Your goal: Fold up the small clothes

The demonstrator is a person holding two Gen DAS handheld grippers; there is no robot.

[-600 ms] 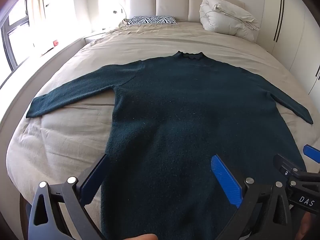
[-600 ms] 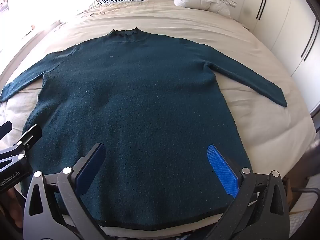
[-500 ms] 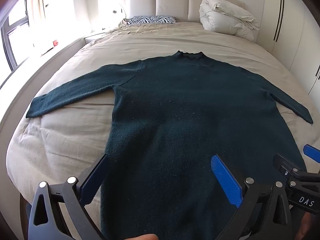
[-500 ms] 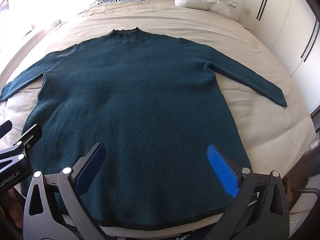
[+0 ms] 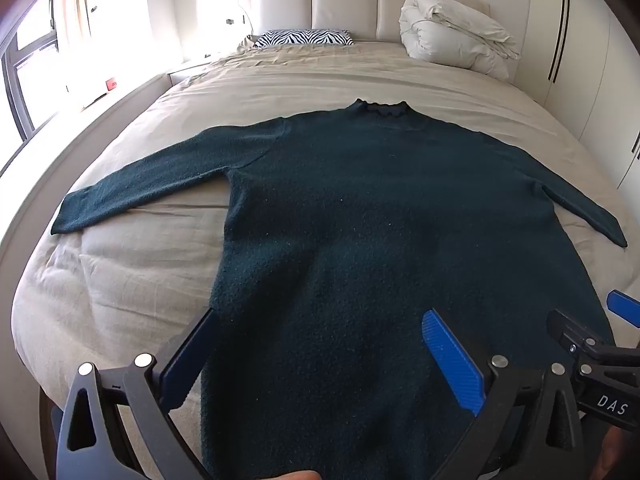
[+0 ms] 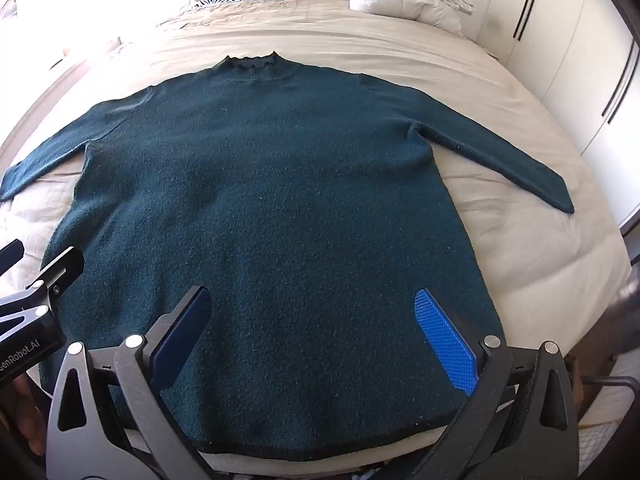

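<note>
Hovering: both tools hang over the hem end of the sweater (image 6: pixel 280 200), touching nothing.
Progress: no fold made yet; everything is left to do, I judge.
Sweater: dark green, flat on the bed (image 5: pixel 280 80), both sleeves spread, collar toward the headboard.
Left gripper (image 5: pixel 320 344): above the lower left part, jaws wide, holding nothing.
Right gripper (image 6: pixel 316 328): above the lower middle, near the hem, jaws wide, empty too.
</note>
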